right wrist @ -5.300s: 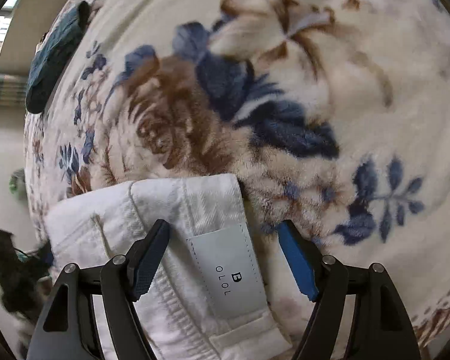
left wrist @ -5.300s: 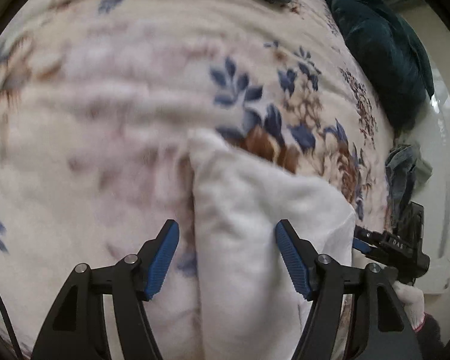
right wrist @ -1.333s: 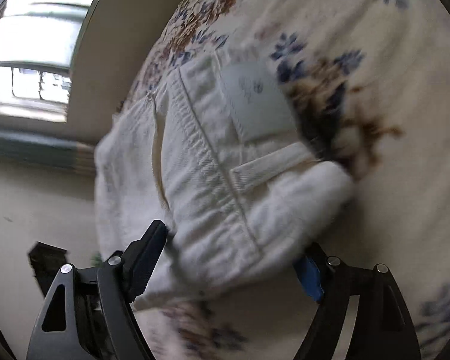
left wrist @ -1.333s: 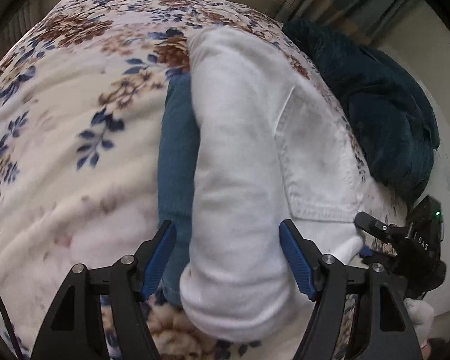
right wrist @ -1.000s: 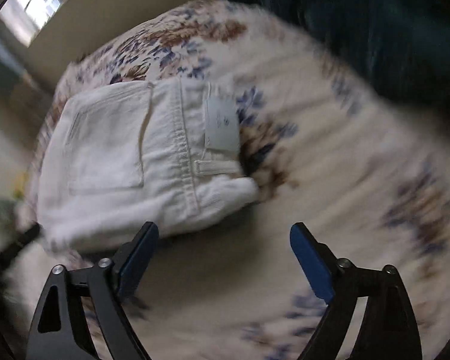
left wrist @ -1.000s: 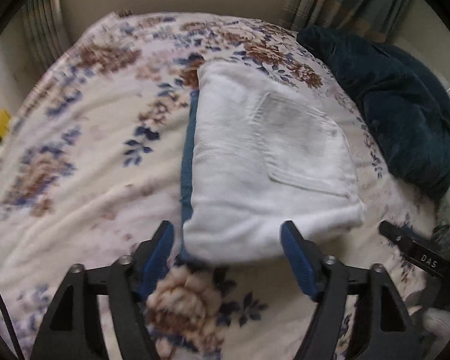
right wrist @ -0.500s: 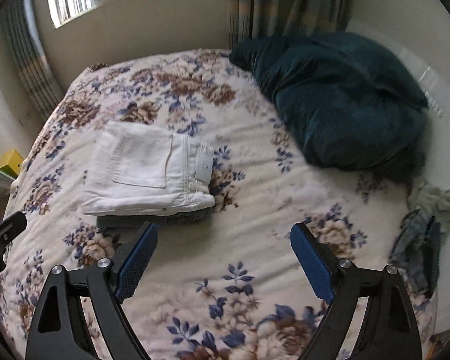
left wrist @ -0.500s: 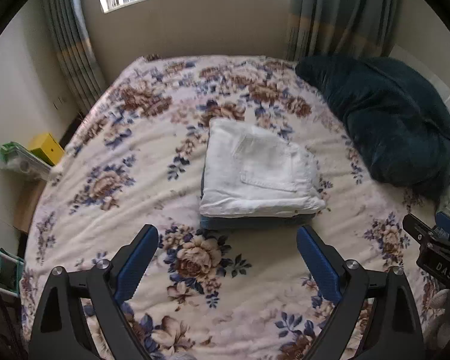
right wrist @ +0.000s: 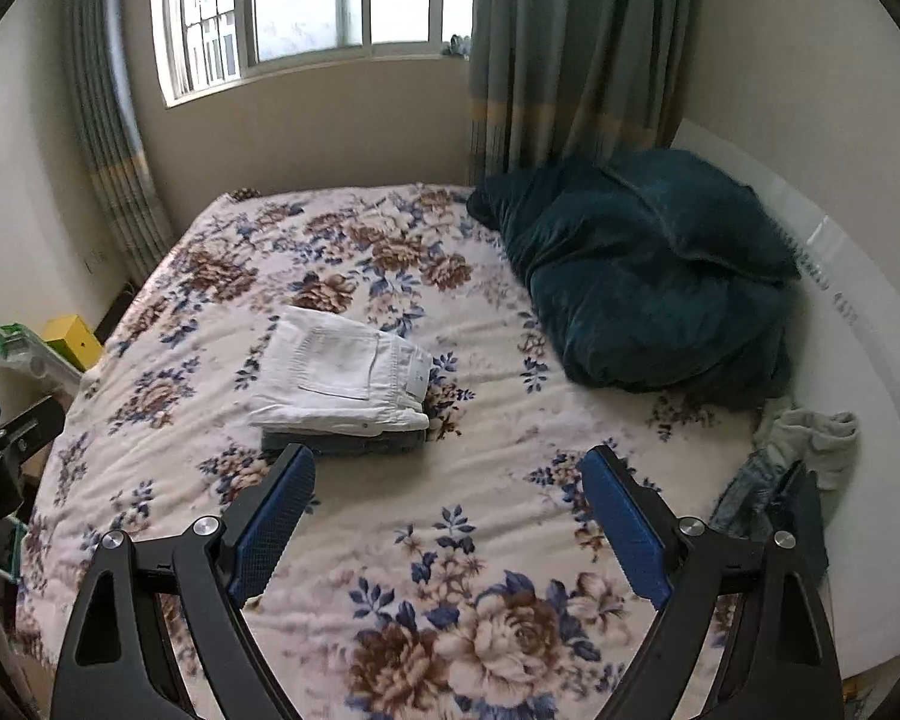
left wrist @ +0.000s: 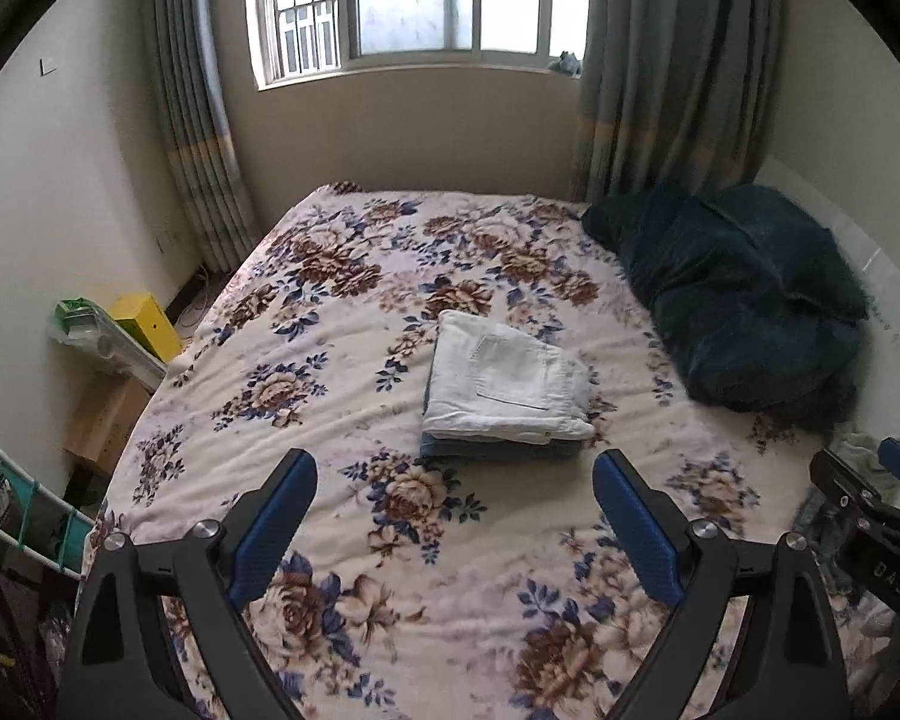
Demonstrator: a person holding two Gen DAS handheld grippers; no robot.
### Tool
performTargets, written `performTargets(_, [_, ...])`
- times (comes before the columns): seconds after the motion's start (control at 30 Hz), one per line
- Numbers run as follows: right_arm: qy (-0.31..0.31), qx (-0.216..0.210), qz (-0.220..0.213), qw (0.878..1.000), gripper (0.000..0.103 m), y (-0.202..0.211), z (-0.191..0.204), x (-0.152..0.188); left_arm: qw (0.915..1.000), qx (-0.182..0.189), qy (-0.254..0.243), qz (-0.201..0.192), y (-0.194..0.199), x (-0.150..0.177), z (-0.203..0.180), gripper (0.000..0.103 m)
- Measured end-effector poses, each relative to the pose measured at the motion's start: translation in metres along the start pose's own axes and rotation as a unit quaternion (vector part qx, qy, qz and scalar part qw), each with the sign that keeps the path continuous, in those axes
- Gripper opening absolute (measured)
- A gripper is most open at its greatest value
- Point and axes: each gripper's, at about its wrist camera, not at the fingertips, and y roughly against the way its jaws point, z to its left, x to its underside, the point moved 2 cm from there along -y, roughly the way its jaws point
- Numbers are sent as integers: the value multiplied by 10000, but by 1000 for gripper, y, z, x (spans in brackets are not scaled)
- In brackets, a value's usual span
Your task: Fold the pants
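Folded white pants (left wrist: 504, 387) (right wrist: 342, 372) lie on top of a folded blue garment (left wrist: 498, 449) (right wrist: 345, 443) in the middle of the floral bedspread (left wrist: 330, 372) (right wrist: 480, 480). High above the bed's near end, my left gripper (left wrist: 453, 525) is open and holds nothing. My right gripper (right wrist: 447, 519) is open too, with only bedspread between its fingers. Both are well back from the stack. The right gripper's body shows at the right edge of the left wrist view.
A dark teal blanket (left wrist: 744, 300) (right wrist: 648, 276) is heaped at the bed's right side. Loose clothes (right wrist: 810, 450) lie by the right edge. A yellow box (left wrist: 147, 327) and a wire rack (left wrist: 6, 516) stand left of the bed. Window and curtains are beyond.
Both grippers let go of the white pants on the blue garment, then rose and drew back from the stack. The whole bed and the window have come into view.
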Motion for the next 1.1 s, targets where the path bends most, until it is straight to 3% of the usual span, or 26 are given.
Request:
performTargets(0.37, [-37,-117,-422,9990,93,194,5,41,9990,-8,-218,-397,145,41,20,94])
performTargets(0.67, [15,-317,-601,9977,93,318,25,83,9982,31,-212,-553,226,77,32,94])
performTargets(0.9, [103,-528,-768,9956,93,370,20,96,9984,-50,-74,-565,253,97,29,94])
performTargets(1.0, [126,-599,-731,9954,93,372,13,92,9986,-67,18,-525,253,96,26,94])
performTargets(1.1, [125,-648,-665,9956,93,361,4,81,9986,-124,14,-514,249,87,20,103])
